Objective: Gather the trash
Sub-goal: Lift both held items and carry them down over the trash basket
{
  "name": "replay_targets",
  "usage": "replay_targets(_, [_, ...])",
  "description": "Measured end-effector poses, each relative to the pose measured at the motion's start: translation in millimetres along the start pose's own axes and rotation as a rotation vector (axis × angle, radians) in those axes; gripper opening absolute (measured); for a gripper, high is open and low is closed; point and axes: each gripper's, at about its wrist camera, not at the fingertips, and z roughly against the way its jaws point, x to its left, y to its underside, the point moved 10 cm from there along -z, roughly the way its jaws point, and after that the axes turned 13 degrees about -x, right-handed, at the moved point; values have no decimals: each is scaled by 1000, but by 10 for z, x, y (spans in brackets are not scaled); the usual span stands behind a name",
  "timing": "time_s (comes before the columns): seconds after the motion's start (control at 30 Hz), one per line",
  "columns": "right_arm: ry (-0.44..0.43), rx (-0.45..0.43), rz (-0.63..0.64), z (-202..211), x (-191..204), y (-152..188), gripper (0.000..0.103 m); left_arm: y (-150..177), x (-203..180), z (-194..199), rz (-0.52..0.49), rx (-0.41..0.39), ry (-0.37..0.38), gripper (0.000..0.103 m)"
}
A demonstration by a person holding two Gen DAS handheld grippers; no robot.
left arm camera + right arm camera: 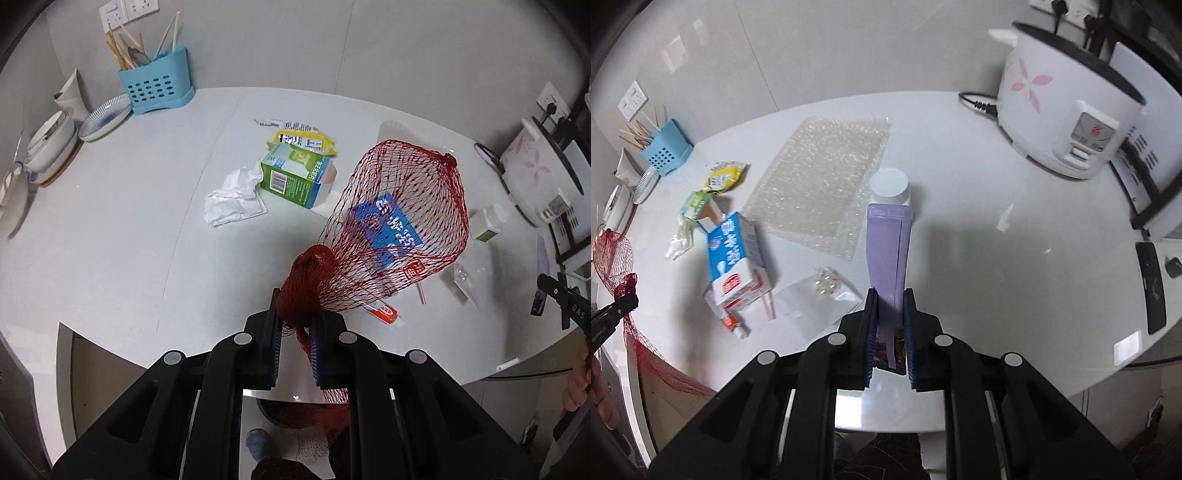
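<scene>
My left gripper [294, 314] is shut on the bunched neck of a red mesh net bag [399, 225], which billows out above the white counter [110, 240]. My right gripper [890, 314] is shut on a lilac flat pouch [888, 247], held upright above the counter [997, 240]. On the counter lie a blue and white milk carton [733, 262], a small red and white tube [733, 325], a clear blister pack [825, 282], a bubble wrap sheet [823, 177], a green box [291, 173], a yellow wrapper [303, 138] and a crumpled tissue [232, 199]. The net bag also shows at the left of the right wrist view [613, 254].
A white pill bottle [889, 186] stands behind the pouch. A rice cooker [1067, 107] sits at the back right, a black remote [1152, 286] at the right edge. A blue utensil holder [157, 83], a patterned bowl [105, 116] and dishes stand at the back left.
</scene>
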Motion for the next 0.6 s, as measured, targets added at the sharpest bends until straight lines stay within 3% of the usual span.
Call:
replay_targets(0.37, [35,-115,4,1038,610,756,13,501,352,896,-55,-96,108,12])
replay_targets(0.6, [37,-97,1,1469,999,1383,13,1118,726,1263,-61,-82,120,12])
